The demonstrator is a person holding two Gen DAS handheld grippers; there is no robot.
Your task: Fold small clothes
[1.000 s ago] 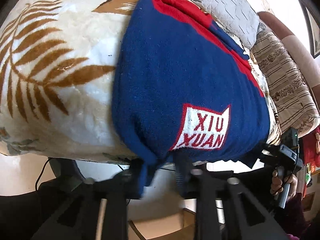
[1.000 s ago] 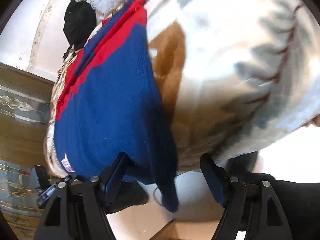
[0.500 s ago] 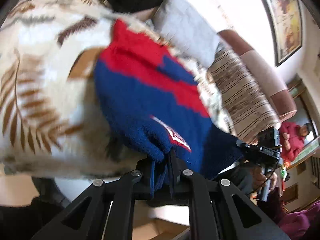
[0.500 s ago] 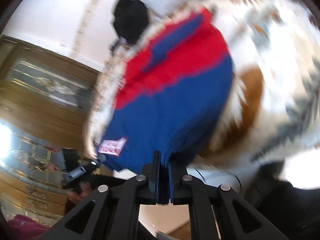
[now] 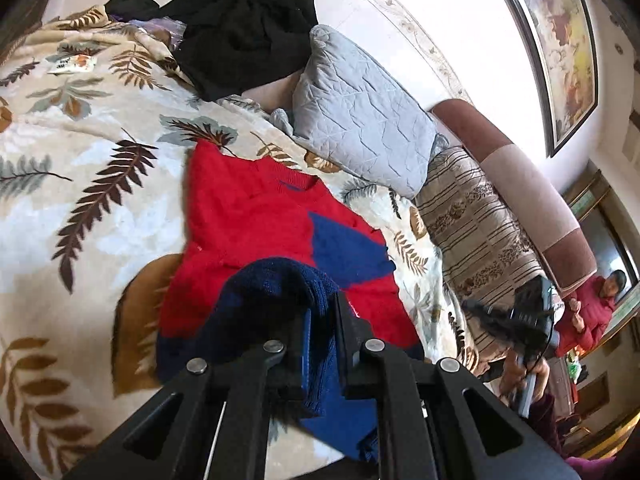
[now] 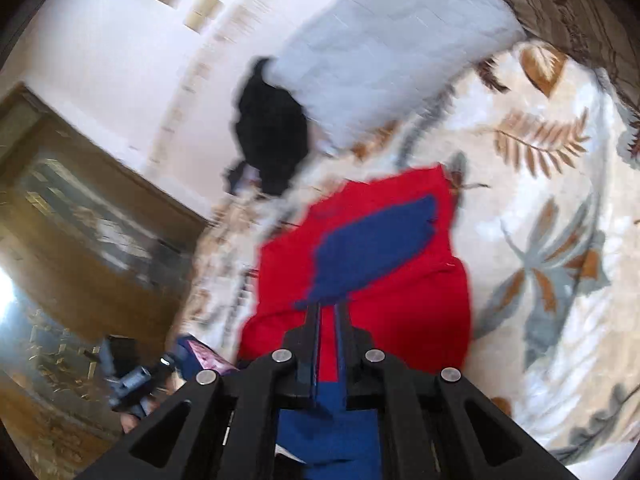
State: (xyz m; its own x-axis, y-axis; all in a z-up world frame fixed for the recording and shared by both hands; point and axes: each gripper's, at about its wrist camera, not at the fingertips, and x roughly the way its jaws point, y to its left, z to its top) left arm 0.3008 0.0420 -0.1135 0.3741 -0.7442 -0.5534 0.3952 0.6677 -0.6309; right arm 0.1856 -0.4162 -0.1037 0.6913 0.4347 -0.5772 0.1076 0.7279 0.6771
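Observation:
A small red and blue knitted sweater (image 5: 256, 224) lies on the leaf-patterned blanket (image 5: 80, 184). Its red upper part lies flat and its blue lower part is lifted toward the cameras. My left gripper (image 5: 322, 312) is shut on a bunched blue hem corner (image 5: 276, 284). My right gripper (image 6: 329, 312) is shut on the other blue hem corner, with the sweater (image 6: 384, 240) stretching away from it in the blurred right wrist view. The right gripper also shows in the left wrist view (image 5: 516, 316), held in a hand at the right.
A grey quilted pillow (image 5: 360, 120) and a black garment pile (image 5: 244, 28) lie beyond the sweater. A striped cushion (image 5: 480, 232) and the sofa back (image 5: 532, 208) are to the right. A person in red (image 5: 592, 312) sits far right. A wooden cabinet (image 6: 88, 220) stands at left.
Both grippers closed on the blue hem and lifted it up and forward over the sweater. The red upper part came into view, and the logo patch has turned out of sight.

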